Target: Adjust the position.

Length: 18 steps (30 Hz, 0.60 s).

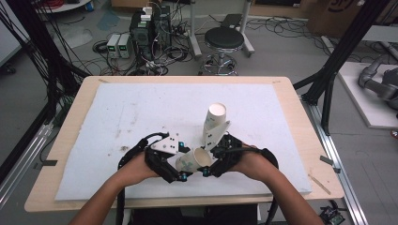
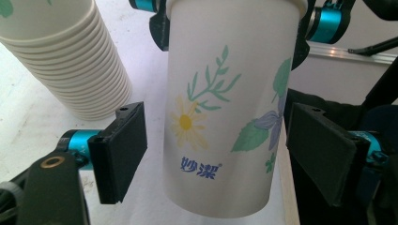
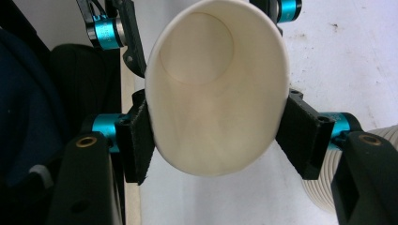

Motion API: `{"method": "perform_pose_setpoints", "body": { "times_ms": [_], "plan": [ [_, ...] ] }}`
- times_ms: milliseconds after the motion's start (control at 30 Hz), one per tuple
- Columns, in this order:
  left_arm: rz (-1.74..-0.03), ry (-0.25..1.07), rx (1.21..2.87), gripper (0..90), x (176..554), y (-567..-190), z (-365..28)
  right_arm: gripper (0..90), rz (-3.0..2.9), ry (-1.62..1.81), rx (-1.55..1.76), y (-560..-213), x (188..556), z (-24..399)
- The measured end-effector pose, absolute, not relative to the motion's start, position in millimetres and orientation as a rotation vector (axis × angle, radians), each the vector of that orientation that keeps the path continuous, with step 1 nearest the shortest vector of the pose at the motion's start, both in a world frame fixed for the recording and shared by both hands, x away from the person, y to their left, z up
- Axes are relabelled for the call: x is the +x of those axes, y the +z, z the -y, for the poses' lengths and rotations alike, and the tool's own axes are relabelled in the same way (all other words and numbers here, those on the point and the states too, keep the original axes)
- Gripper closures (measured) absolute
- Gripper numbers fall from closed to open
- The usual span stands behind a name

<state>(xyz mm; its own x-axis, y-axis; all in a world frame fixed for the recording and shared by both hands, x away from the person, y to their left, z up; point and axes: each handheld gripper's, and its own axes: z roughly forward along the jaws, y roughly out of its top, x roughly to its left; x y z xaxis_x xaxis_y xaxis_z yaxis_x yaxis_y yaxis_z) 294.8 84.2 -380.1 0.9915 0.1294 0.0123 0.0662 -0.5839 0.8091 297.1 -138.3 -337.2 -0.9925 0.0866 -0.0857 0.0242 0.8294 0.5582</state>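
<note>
A white paper cup [image 1: 194,161] printed with flowers lies tilted near the mat's front middle, held between both grippers. My right gripper [image 1: 211,161] [image 3: 216,136] is shut on the cup [image 3: 216,93] near its rim, squeezing the mouth into an oval. In the left gripper view the cup [image 2: 225,117] hangs between the jaws of my left gripper [image 1: 182,163] [image 2: 216,136], which stands open with a gap on the left side. A leaning stack of paper cups [image 1: 215,123] [image 2: 61,61] [image 3: 324,180] stands just behind.
A white foam mat [image 1: 141,112] covers most of the wooden table [image 1: 70,124]. The table's front edge lies close under the person's hands. Beyond the far edge are a black stool [image 1: 224,40] and electronics boxes with cables [image 1: 145,33] on the floor.
</note>
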Motion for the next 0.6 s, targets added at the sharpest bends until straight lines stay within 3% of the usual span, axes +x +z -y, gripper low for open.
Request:
{"method": "perform_pose_setpoints", "body": {
  "times_ms": [300,467,600],
  "plan": [
    [-0.12,0.052,2.228,26.3,295,-383,-81,35.0,-2.935,0.755,0.034,-334,294,126],
    [-0.072,0.028,2.24,37.1,295,-385,-80,35.1,-2.939,0.702,0.011,-336,291,121],
    [-0.043,0.016,2.264,37.5,294,-387,-77,35.3,-2.944,0.687,-0.012,-336,287,118]
  ]
}}
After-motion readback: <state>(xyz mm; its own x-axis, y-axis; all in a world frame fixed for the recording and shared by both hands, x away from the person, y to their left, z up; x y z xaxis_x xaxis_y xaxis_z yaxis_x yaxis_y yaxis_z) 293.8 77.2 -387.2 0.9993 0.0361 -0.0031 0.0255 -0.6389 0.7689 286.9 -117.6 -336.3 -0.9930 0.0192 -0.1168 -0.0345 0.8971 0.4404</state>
